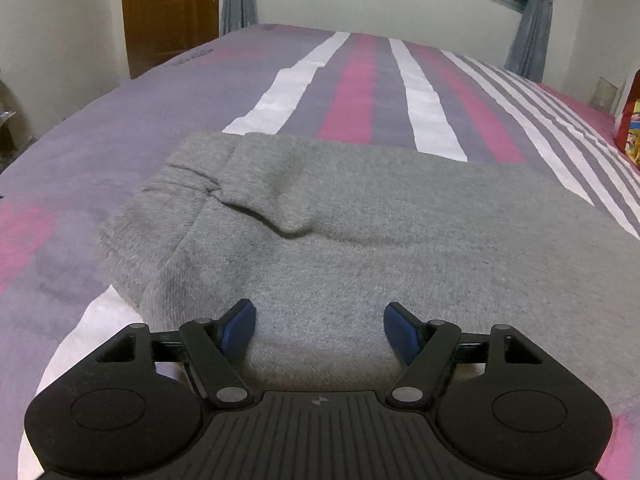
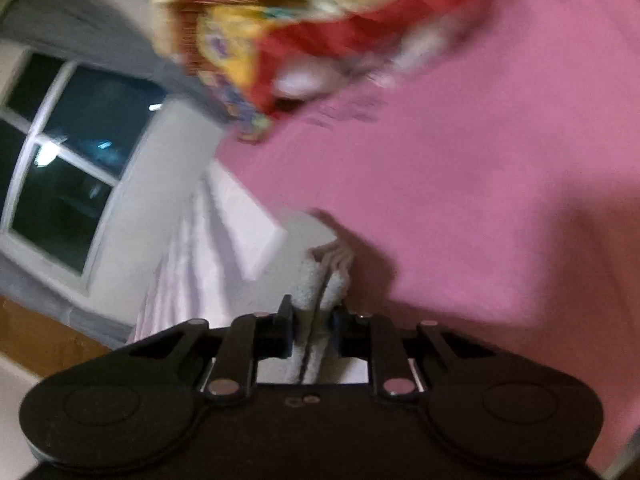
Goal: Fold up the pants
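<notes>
The grey pants [image 1: 320, 224] lie flat on the striped bedsheet [image 1: 352, 92], with a fold and wrinkles at their far left end. My left gripper [image 1: 319, 326] is open and empty, its blue fingertips [image 1: 240, 326] just above the near edge of the pants. In the blurred, tilted right wrist view my right gripper [image 2: 314, 334] is shut on a bunched grey end of the pants [image 2: 320, 280], held above the pink part of the sheet [image 2: 460, 200].
A red and yellow patterned pillow or bag [image 2: 304, 32] lies at the bed's right side, also seen in the left wrist view [image 1: 632, 128]. A wooden door [image 1: 168, 8], curtains [image 1: 532, 28] and a window [image 2: 68, 152] line the far wall.
</notes>
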`<action>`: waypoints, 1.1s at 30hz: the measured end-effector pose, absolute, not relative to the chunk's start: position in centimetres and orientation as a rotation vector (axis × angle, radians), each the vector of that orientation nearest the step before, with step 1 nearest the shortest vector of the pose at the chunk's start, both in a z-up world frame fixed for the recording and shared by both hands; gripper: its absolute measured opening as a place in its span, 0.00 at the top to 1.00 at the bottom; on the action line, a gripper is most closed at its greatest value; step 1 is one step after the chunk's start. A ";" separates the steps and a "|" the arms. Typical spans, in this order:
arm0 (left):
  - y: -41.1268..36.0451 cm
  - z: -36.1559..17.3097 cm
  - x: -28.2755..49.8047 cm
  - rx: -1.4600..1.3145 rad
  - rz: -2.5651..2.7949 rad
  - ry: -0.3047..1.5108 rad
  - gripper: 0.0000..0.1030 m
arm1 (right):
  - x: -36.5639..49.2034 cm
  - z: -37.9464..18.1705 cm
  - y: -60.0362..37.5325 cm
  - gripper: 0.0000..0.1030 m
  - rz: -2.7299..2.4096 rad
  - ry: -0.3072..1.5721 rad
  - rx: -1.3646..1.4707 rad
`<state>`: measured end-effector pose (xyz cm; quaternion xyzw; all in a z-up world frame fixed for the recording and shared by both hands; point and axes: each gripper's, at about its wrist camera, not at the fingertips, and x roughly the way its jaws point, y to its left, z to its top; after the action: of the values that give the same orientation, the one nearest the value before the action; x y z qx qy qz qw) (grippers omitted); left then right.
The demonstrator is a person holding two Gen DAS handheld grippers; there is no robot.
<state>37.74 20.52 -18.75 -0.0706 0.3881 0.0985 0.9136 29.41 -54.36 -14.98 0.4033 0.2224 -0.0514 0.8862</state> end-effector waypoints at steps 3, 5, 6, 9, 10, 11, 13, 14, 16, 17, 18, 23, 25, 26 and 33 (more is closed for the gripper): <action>20.5 -18.8 37.6 -0.134 0.194 0.795 0.30 | 27.8 -11.8 -53.8 0.85 -0.001 0.370 0.762; 20.7 -18.9 37.6 -0.136 0.187 0.793 0.30 | 27.6 -12.3 -54.4 0.85 -0.027 0.383 0.728; 20.7 -18.9 37.6 -0.134 0.184 0.792 0.30 | 28.3 -14.1 -55.5 0.85 -0.066 0.445 0.748; 20.7 -18.9 37.6 -0.123 0.180 0.787 0.29 | 30.1 -19.9 -57.9 0.85 -0.172 0.658 0.938; 20.7 -18.9 37.5 -0.123 0.179 0.786 0.29 | 30.0 -19.7 -57.7 0.85 -0.176 0.639 0.940; 20.7 -18.9 37.4 -0.124 0.179 0.785 0.29 | 30.0 -19.4 -57.3 0.84 -0.185 0.633 0.923; 20.7 -18.9 37.4 -0.124 0.175 0.781 0.29 | 30.3 -19.3 -56.7 0.84 -0.200 0.646 0.890; 20.7 -19.0 37.4 -0.122 0.175 0.780 0.29 | 30.4 -19.4 -56.8 0.84 -0.200 0.651 0.902; 20.6 -18.7 37.3 -0.118 0.177 0.782 0.29 | 30.9 -19.3 -57.5 0.84 -0.194 0.654 0.935; 20.4 -18.3 37.2 -0.106 0.181 0.781 0.29 | 30.9 -19.4 -57.7 0.85 -0.191 0.658 0.942; 20.2 -17.7 36.8 -0.090 0.185 0.768 0.29 | 30.9 -19.5 -57.8 0.85 -0.188 0.660 0.947; 21.5 -16.4 33.3 -0.100 0.213 0.695 0.29 | 30.2 -19.4 -57.8 0.85 -0.181 0.664 0.964; 22.7 -16.4 32.1 -0.120 0.239 0.682 0.29 | 30.1 -19.5 -57.8 0.85 -0.180 0.661 0.972; 23.3 -16.6 31.8 -0.130 0.261 0.688 0.29 | 30.1 -19.6 -57.8 0.85 -0.179 0.660 0.972; 28.6 -17.9 32.3 -0.417 0.323 0.691 0.62 | 30.0 -19.7 -57.8 0.85 -0.180 0.658 0.977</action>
<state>32.34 28.60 -17.94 -0.2021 0.3349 0.1563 0.9070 30.03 -57.77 -19.65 0.4602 0.3100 -0.0850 0.8276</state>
